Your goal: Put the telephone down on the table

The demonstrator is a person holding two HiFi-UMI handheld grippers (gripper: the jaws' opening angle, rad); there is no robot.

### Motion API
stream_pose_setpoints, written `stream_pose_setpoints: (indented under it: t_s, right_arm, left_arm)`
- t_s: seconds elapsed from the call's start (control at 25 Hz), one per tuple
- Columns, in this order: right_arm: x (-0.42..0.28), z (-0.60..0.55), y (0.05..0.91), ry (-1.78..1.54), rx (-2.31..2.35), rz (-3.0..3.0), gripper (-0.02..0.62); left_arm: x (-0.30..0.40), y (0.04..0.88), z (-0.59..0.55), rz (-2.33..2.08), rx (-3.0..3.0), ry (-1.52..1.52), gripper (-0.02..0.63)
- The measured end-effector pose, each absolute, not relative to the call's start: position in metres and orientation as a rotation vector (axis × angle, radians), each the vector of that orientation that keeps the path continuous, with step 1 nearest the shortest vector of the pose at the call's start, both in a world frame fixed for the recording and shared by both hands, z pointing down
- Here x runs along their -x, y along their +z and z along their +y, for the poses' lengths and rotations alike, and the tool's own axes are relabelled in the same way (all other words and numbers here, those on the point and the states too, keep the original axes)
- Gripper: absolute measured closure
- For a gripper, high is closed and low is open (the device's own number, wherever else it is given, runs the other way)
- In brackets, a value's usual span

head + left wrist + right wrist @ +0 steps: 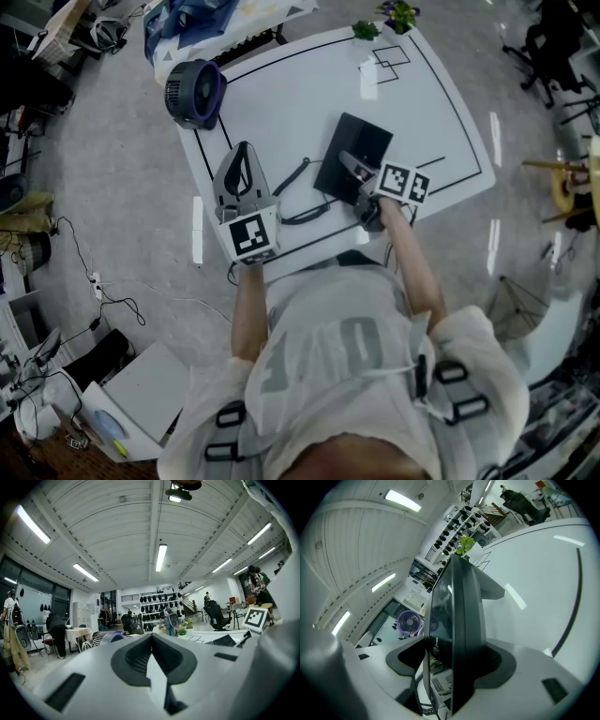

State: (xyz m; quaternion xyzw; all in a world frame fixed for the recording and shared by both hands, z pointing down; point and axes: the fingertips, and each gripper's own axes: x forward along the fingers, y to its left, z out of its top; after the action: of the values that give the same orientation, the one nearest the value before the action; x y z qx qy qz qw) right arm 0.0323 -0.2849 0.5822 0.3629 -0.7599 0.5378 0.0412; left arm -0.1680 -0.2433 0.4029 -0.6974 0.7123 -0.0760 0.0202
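The telephone (356, 145) is a flat black slab with a glossy face, low over the white table (309, 84) at its middle right. My right gripper (354, 169) reaches its near end from the table's front edge. In the right gripper view the telephone (461, 620) stands edge-on between the jaws of the right gripper (454, 660). One jaw lies against it, the other stands slightly off its glossy face. My left gripper (243, 150) hovers over the table's front left with its fingers together. The left gripper (154, 660) points out across the room, holding nothing.
A black cable (300, 202) loops on the table between the two grippers. A dark round fan (194, 92) stands at the table's far left corner. Small green plants (366, 30) sit at the far edge. Black lines mark the tabletop. A white box (141, 394) is on the floor at the left.
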Motion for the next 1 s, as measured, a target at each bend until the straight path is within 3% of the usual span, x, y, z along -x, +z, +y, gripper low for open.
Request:
stream_pose_setpoints:
  t_s: [0.24, 1.0]
  right_arm:
    - [-0.044, -0.28, 0.588, 1.661, -1.207, -2.242, 0.273]
    - [-0.064, -0.267, 0.58, 1.642, -1.39, -2.211, 0.268]
  left_arm:
    - [0.164, 0.4, -0.242, 2.158, 2.176, -0.251, 0.598]
    - [0.154, 0.398, -0.241, 2.14, 2.217, -0.208, 0.598]
